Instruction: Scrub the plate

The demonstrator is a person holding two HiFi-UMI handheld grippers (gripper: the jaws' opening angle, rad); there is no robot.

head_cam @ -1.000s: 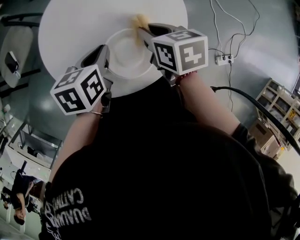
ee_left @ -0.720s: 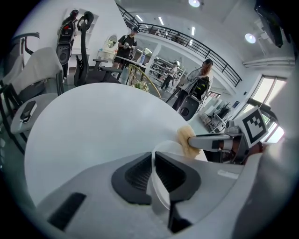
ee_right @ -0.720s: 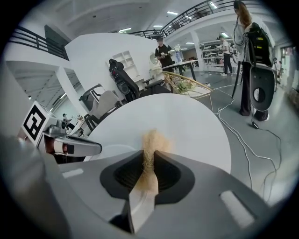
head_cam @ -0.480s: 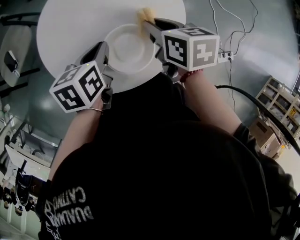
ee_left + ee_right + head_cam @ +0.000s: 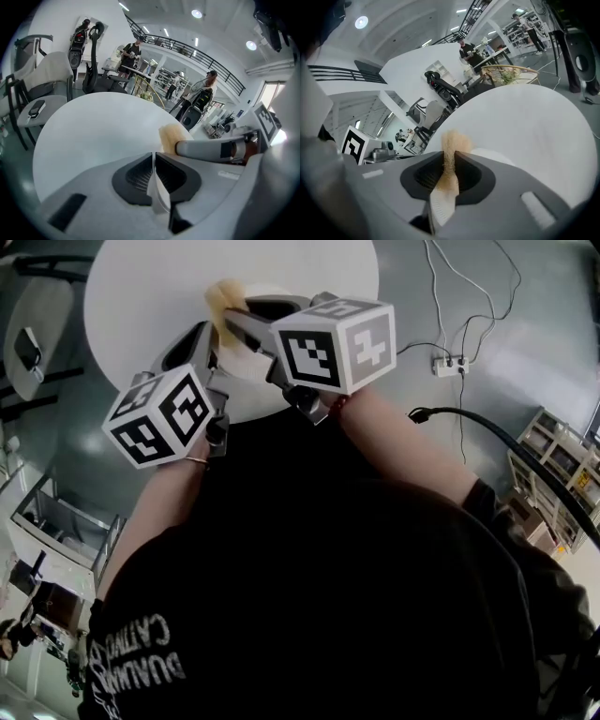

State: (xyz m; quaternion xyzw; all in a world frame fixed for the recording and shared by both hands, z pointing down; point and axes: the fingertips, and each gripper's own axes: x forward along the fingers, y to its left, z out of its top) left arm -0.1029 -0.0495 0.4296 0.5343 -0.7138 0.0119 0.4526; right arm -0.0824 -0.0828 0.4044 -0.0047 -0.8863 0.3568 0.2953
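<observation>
Near edge of the table (image 5: 141, 296): the plate (image 5: 239, 367) sits there, mostly hidden under both grippers. The left gripper (image 5: 153, 161) is clamped on the plate's near rim, steadying it. The right gripper (image 5: 451, 161) is clamped on a sponge (image 5: 222, 298), which is over the plate's far-left side; can't tell if it touches. Step looks like mid-scrub. The next stroke needs the sponge pressed down and swept across the plate while the left pinch holds, so the plate doesn't slide.

The plate (image 5: 499, 154) sits on the counter (image 5: 141, 296) near its front edge, with the left tool (image 5: 153, 161) at the plate's left rim and the sponge (image 5: 223, 298) apparently over its far side.
</observation>
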